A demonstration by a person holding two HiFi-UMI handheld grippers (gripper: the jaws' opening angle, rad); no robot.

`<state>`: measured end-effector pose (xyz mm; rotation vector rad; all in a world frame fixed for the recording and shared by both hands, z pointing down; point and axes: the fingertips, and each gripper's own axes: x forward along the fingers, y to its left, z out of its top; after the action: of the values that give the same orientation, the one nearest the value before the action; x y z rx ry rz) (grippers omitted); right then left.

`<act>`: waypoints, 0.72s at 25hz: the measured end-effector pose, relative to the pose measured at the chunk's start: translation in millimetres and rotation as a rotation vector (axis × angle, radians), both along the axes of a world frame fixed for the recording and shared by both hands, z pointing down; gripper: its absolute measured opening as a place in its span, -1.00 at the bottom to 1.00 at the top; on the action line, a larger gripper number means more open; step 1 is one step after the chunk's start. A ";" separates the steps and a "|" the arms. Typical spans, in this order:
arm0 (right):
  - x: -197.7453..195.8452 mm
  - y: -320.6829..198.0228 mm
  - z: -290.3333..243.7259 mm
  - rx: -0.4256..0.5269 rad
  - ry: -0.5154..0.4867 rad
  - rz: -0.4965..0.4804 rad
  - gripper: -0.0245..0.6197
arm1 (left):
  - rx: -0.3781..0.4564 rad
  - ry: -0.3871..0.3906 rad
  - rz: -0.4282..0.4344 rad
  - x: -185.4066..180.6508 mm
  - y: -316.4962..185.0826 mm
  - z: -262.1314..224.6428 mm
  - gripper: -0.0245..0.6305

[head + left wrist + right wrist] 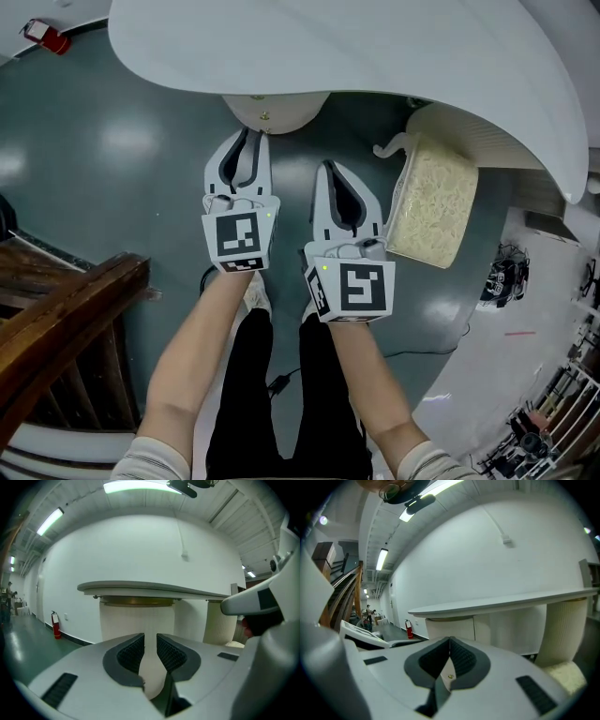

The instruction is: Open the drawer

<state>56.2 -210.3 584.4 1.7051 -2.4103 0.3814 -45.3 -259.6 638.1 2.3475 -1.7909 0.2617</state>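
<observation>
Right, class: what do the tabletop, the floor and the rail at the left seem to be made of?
Tabletop: smooth, matt white, perhaps laminate or painted board.
Floor: glossy grey-green coating, likely epoxy, since lamps reflect in it.
Rail: dark varnished wood, with streaks like grain.

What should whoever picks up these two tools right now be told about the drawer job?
Left tool: open by a narrow gap, nothing in it.
Right tool: shut, empty.
Both point toward the white desk; neither touches it.
The rounded cream part under the desk top, with a small knob, looks like the drawer and appears closed.
Done: nothing on the drawer yet.
Left: grip the knob and pull the drawer out.
</observation>
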 end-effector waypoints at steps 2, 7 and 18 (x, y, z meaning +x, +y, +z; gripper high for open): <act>1.2 -1.9 0.5 -0.003 0.002 0.001 -0.88 | -0.007 -0.002 -0.004 -1.6 -6.0 5.9 -0.69; 3.5 -6.7 3.2 -0.018 0.001 0.004 -0.88 | -0.010 -0.003 -0.018 -0.9 -18.8 15.0 -0.58; 2.7 -13.6 9.2 -0.033 0.013 -0.009 -0.88 | -0.031 0.034 -0.070 -7.2 -46.0 42.4 -0.52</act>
<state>58.9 -223.9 593.7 1.6770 -2.3882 0.4048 -52.6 -305.7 680.5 2.2492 -1.8357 0.2368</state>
